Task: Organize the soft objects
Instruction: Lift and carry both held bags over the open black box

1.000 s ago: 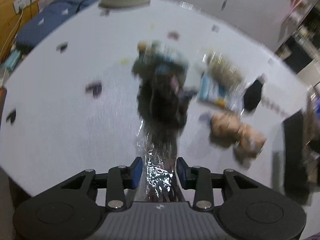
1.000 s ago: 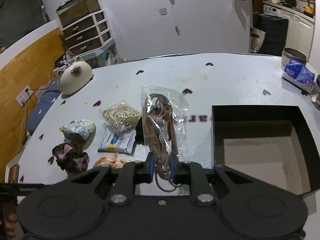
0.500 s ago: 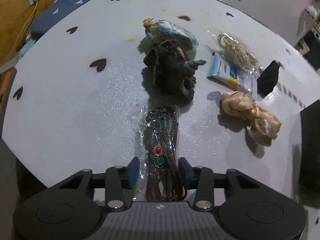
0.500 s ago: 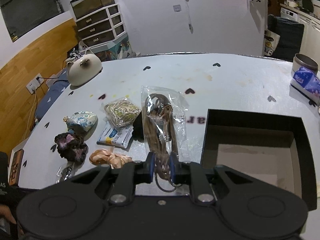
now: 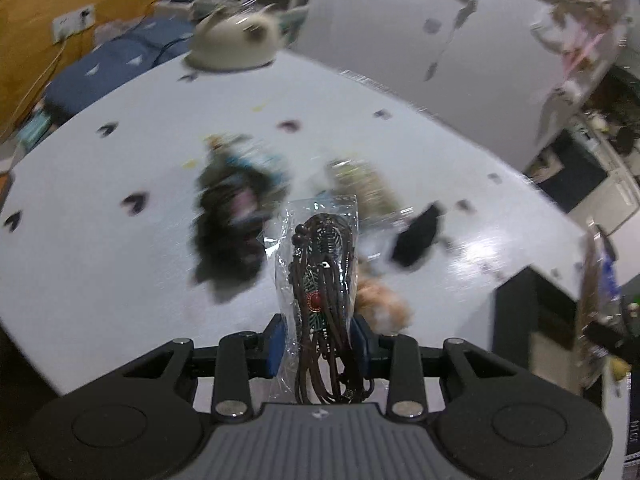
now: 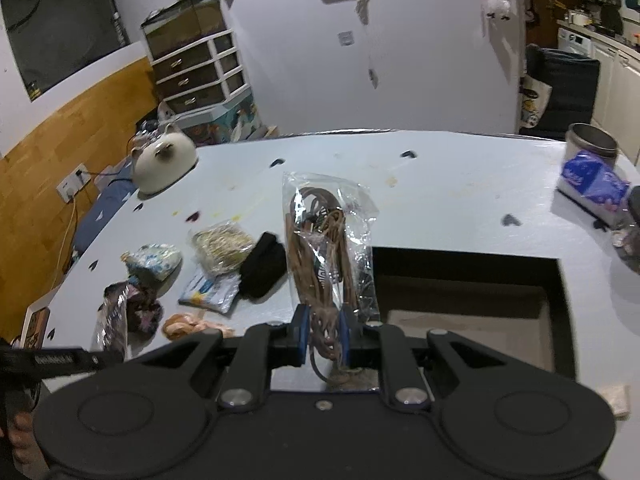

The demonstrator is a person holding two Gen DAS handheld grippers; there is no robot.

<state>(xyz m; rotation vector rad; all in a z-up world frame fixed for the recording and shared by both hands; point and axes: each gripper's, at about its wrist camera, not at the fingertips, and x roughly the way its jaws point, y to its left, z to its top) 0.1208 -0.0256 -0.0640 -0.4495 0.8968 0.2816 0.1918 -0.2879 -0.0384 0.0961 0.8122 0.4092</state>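
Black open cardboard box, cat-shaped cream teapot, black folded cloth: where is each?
Black open cardboard box [image 6: 560, 280]: right wrist view, on its right wall.
Cat-shaped cream teapot [image 6: 166, 162]: right wrist view, on its rounded body.
Black folded cloth [image 6: 264, 266]: right wrist view, on its middle.

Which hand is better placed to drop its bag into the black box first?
Right. Its gripper, shut on the clear bag of tan cord, hangs right beside the open black box. The left gripper, holding the clear bag of dark brown cord, sits farther off.
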